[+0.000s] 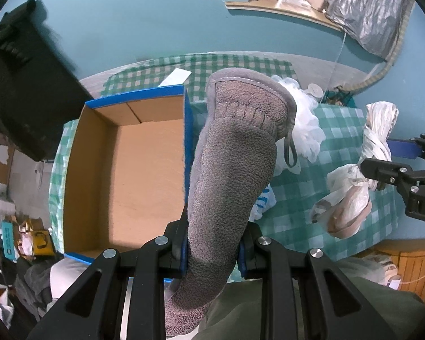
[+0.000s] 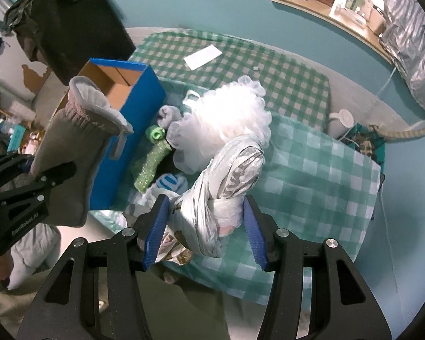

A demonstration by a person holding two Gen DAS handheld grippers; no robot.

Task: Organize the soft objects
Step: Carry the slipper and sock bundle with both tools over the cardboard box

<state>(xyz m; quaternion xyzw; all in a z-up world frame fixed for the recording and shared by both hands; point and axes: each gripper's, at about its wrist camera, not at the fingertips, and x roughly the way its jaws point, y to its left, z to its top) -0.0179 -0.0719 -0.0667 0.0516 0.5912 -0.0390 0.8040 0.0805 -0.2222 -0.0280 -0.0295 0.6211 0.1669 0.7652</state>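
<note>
In the left wrist view a grey fleece mitt (image 1: 235, 153) with a hanging loop stands up between the fingers of my left gripper (image 1: 212, 248), which is shut on its lower part. It hangs just right of an open blue cardboard box (image 1: 127, 170) with nothing inside. My right gripper (image 2: 205, 201) is shut on a knotted plastic bag (image 2: 226, 175), its blue pads (image 2: 158, 226) pressing on both sides. From the left wrist view, that bag (image 1: 345, 201) hangs from the right gripper (image 1: 374, 172) above the checked cloth. The right wrist view shows the mitt (image 2: 79, 141) in the left gripper (image 2: 51, 175) beside the box (image 2: 133, 130).
On the green checked tablecloth (image 2: 311, 155) lie a white mesh pouf (image 2: 226, 113), a green knobbly sleeve (image 2: 153, 164), a grey rolled cloth (image 2: 168, 114), a blue-striped white item (image 2: 170, 182) and a white paper (image 2: 202, 56). A teal wall stands behind. Clutter fills the floor at left.
</note>
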